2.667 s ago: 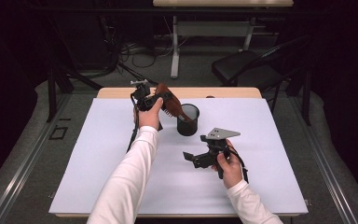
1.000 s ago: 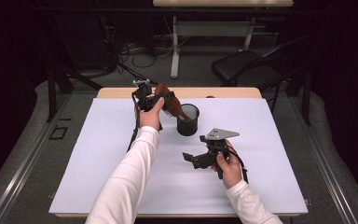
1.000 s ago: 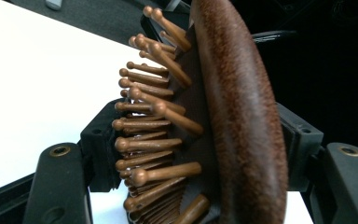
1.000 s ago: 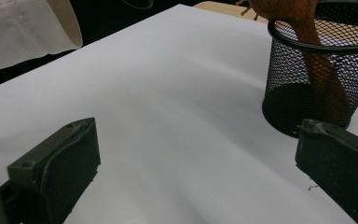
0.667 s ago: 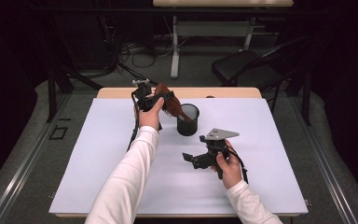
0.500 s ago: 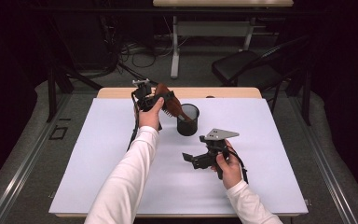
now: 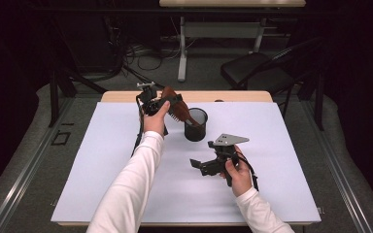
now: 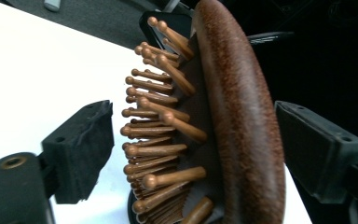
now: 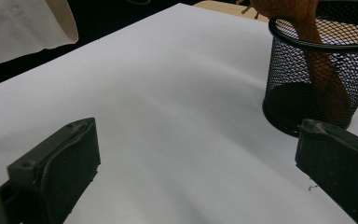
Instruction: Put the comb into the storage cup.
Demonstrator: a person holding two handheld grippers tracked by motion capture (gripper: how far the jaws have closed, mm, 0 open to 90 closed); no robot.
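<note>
A brown wooden hairbrush [image 7: 178,108] leans out of a black mesh cup [image 7: 195,125] at the back middle of the white table, handle down in the cup. My left gripper [image 7: 167,101] is at the brush head, jaws on either side of it. In the left gripper view the brush [image 8: 242,116] stands between the pads, with a slim gap between the bristles and the left pad [image 8: 81,149]; the gripper [image 8: 196,154] is open. My right gripper [image 7: 198,166] rests low on the table in front of the cup, open and holding nothing [image 9: 196,158]. The cup [image 9: 317,70] with the handle [image 9: 324,84] lies ahead of it.
A white sheet [image 7: 102,170] covers the table, with a strip of wooden edge [image 7: 126,96] at the back. Behind the table stand a dark chair [image 7: 257,73] and a desk leg [image 7: 181,53] among floor cables.
</note>
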